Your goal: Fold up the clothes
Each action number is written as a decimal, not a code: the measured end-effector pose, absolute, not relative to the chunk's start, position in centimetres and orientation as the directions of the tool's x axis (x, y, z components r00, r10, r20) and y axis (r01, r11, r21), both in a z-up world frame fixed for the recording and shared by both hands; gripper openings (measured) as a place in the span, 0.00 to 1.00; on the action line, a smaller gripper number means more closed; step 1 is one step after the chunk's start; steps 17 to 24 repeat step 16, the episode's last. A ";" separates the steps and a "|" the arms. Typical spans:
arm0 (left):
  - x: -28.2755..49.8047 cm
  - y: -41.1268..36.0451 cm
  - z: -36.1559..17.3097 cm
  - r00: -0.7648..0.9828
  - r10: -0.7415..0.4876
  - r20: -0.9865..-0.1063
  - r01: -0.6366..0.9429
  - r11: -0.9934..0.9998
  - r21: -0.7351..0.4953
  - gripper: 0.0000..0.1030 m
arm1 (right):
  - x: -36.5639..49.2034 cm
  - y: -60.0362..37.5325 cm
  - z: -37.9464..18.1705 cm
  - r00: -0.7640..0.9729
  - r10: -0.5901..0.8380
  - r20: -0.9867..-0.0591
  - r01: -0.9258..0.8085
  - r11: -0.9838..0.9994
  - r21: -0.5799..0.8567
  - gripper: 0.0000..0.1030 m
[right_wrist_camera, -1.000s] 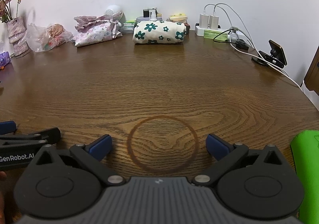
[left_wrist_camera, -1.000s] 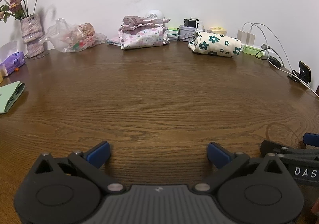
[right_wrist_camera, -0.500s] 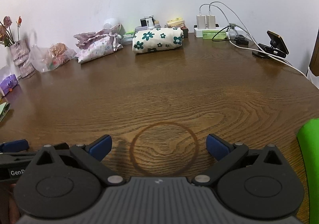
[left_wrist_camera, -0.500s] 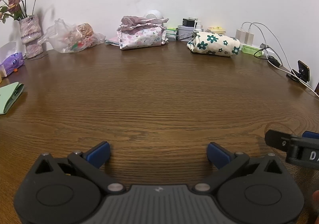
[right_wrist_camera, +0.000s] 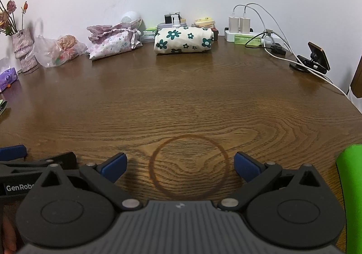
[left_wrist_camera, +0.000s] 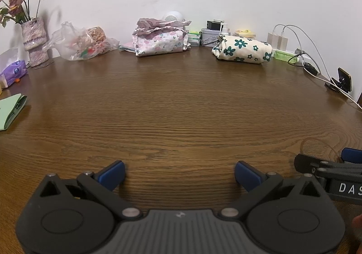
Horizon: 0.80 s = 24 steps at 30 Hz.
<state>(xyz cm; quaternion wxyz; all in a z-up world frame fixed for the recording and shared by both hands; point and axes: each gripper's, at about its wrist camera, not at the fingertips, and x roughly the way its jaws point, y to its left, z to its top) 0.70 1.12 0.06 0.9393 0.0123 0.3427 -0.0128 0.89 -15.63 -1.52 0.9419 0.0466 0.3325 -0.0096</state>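
Left wrist view: the left gripper (left_wrist_camera: 179, 173) hangs low over the wooden table (left_wrist_camera: 181, 107), its blue-tipped fingers (left_wrist_camera: 112, 173) spread wide with only bare wood between them. The right gripper (left_wrist_camera: 328, 168) pokes in at the lower right edge, just beside it; from here its spread cannot be judged. Along the far wall lie two folded bundles, well apart from both grippers: a pink floral garment (left_wrist_camera: 159, 39) and, to its right, a cream garment with green flowers (left_wrist_camera: 243, 49). A light green folded cloth (left_wrist_camera: 11, 110) sits at the left table edge. A vase of dried flowers (left_wrist_camera: 34, 41) and a plastic bag (left_wrist_camera: 79, 43) stand at the far left; chargers (left_wrist_camera: 277, 41) with cables at the far right.

Right wrist view: the right gripper (right_wrist_camera: 179, 167) is likewise wide open and empty, its fingers framing a dark ring stain (right_wrist_camera: 189, 168) on the wood. A bright green item (right_wrist_camera: 350, 197) shows at the right edge, possibly cloth, though too little is visible to tell. The cream garment lies straight ahead by the wall, the pink one to its left
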 end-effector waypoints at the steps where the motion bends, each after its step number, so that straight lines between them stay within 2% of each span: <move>1: 0.7 1.1 0.1 0.765 -0.012 -0.644 0.028 1.000 0.014 1.00 | 0.9 -15.6 -1.5 0.777 0.010 -0.629 0.049 0.996 0.076 0.99; 24: 0.8 1.6 0.1 0.765 -0.002 -0.644 0.014 1.000 0.013 1.00 | 1.1 -14.8 -1.6 0.764 -0.017 -0.644 0.041 0.999 0.023 1.00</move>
